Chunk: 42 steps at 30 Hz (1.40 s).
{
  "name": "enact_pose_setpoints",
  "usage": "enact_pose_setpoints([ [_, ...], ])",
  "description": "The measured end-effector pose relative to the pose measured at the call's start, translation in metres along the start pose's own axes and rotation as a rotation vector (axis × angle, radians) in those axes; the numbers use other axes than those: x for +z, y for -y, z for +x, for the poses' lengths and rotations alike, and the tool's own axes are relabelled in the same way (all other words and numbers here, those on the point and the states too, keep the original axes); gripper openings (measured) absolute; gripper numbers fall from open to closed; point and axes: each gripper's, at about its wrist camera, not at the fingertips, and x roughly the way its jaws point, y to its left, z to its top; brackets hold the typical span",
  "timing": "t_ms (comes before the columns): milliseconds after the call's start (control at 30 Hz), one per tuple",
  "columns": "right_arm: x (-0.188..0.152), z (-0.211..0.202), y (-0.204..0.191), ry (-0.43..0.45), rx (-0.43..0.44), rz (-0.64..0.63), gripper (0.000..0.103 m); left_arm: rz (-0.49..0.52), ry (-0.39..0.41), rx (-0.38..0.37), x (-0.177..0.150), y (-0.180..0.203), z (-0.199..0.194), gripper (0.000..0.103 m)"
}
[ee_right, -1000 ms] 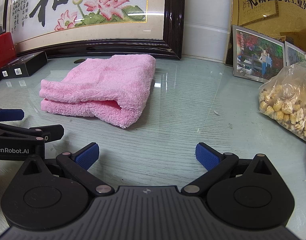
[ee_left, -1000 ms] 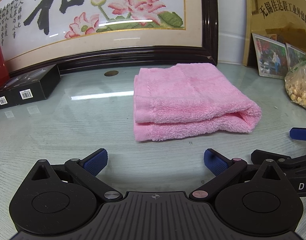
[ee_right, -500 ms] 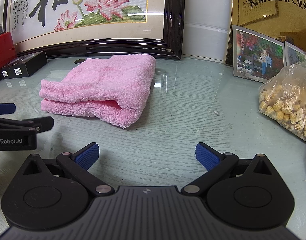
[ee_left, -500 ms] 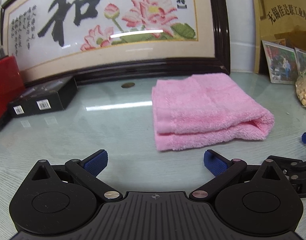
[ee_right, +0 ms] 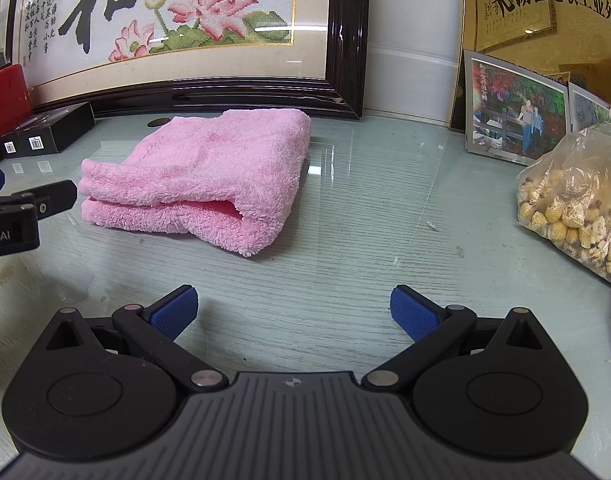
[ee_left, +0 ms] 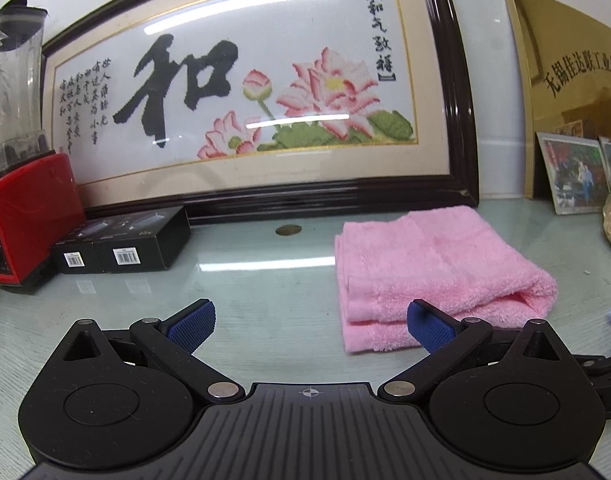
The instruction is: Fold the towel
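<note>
Black tongs, blue ribbed fingertips.

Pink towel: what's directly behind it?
Behind the pink towel stands the dark-framed lotus picture, leaning at the wall; a small round brown object lies left. The frame's lower edge there is partly hidden.

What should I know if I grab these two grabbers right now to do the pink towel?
Left gripper: open, holding nothing, short of the towel.
Right gripper: open, holding nothing, short of the towel too.
Pink towel: lying folded in layers on the glass table, in front of the framed picture; neither gripper touches it.
Done: the towel looks folded.
Left: maybe nothing; tidy an edge only if you want it neater.
</note>
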Motion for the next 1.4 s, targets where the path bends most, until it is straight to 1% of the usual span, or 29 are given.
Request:
enact_pose_setpoints([
  [133, 0.000, 0.000, 0.000, 0.000, 0.000, 0.000, 0.103, -0.008, 0.032, 0.013, 0.001, -0.001, -0.004, 0.103],
  [400, 0.000, 0.000, 0.000, 0.000, 0.000, 0.000, 0.103, -0.010, 0.066, 0.034, 0.002, -0.002, -0.009, 0.103],
  [600, 0.000, 0.000, 0.000, 0.000, 0.000, 0.000, 0.103, -0.007, 0.090, 0.032, 0.001, -0.001, -0.014, 0.103],
  [1400, 0.000, 0.000, 0.000, 0.000, 0.000, 0.000, 0.103, -0.013, 0.120, 0.015, 0.001, -0.002, -0.018, 0.103],
])
